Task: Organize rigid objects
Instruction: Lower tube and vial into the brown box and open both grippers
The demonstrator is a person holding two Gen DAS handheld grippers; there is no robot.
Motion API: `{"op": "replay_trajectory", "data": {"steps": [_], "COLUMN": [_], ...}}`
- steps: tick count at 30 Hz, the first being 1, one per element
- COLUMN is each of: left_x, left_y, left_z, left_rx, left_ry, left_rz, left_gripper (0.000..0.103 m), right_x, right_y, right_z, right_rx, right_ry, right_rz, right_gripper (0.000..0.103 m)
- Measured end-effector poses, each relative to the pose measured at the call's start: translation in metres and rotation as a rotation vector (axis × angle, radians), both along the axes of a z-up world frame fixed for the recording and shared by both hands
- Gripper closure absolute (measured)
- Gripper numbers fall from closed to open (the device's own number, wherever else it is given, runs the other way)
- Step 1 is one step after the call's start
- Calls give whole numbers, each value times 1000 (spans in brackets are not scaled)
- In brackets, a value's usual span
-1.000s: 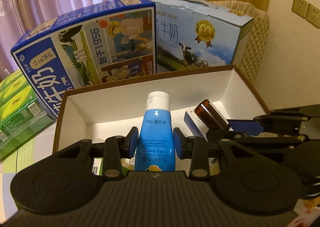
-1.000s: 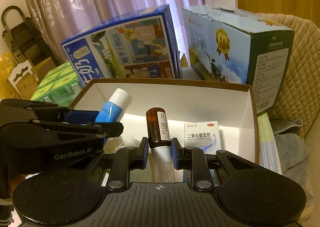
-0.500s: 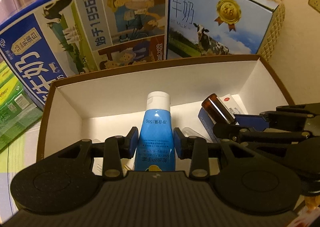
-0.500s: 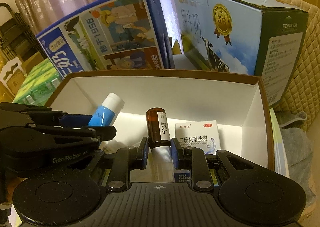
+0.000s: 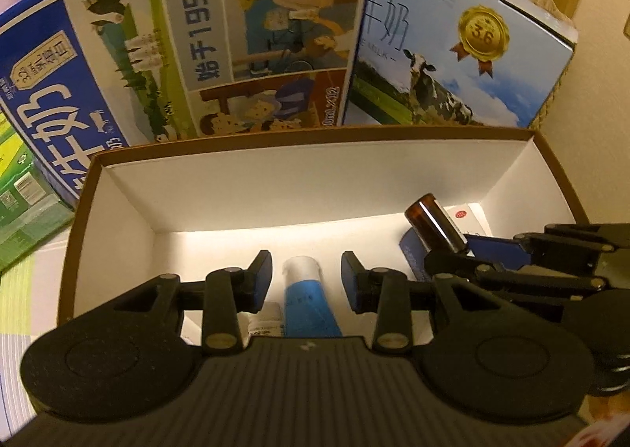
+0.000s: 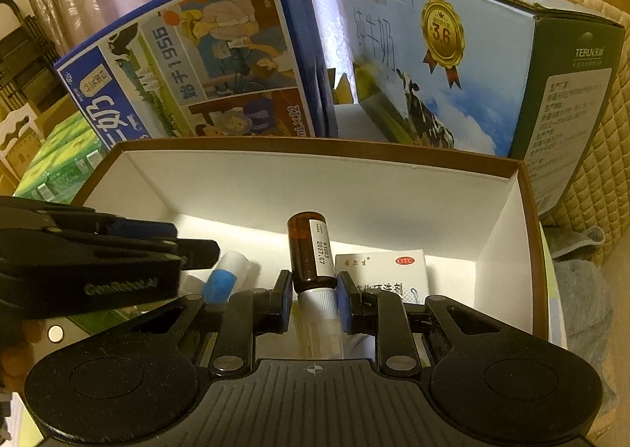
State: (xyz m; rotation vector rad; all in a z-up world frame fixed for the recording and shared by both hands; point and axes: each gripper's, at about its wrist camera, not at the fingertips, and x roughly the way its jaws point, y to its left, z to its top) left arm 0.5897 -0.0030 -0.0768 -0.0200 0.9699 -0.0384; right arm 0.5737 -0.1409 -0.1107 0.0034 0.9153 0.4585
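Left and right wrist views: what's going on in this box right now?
A person is putting small items into a white box. The left gripper is open, its fingers either side of the blue tube lying in the box. The right gripper is shut on a brown bottle, held over the box beside a white carton.

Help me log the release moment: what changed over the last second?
The left tool opened and let go of the blue tube, which now lies in the white box. The right tool stays shut on the brown bottle; the medicine carton has not moved.
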Motion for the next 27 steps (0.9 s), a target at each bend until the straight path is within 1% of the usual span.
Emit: {"op": "replay_trajectory", "data": {"steps": [5, 8, 9, 10, 11, 12, 13, 22, 27], "left_x": [0, -2, -3, -4, -6, -7, -9, -19, -24], "left_y": [6, 6, 6, 7, 7, 7, 8, 14, 14], "left_z": [0, 1, 1, 1, 2, 2, 3, 8, 14], "left_rx": [6, 6, 7, 8, 9, 8, 6, -3, 1], "left_ry": [7, 10, 10, 9, 6, 3, 1, -7, -19], "left_rz": [12, 9, 7, 6, 7, 6, 5, 11, 15], "left_gripper": [58, 56, 54, 51, 50, 49, 49, 46, 44], "right_x": [1, 2, 1, 1, 1, 0, -2, -20, -29], "right_y": [3, 6, 6, 5, 5, 4, 3, -11, -16], "right_z": [0, 0, 0, 1, 1, 2, 3, 16, 22], "right_rx": [11, 14, 19, 22, 23, 22, 20, 40, 42], "right_ry": [-11, -16, -18, -17, -14, -15, -22, -33, -29], "right_rz": [7, 2, 0, -2, -2, -4, -11, -24, -36], "right_gripper": [83, 82, 81, 77, 72, 65, 61, 50, 46]}}
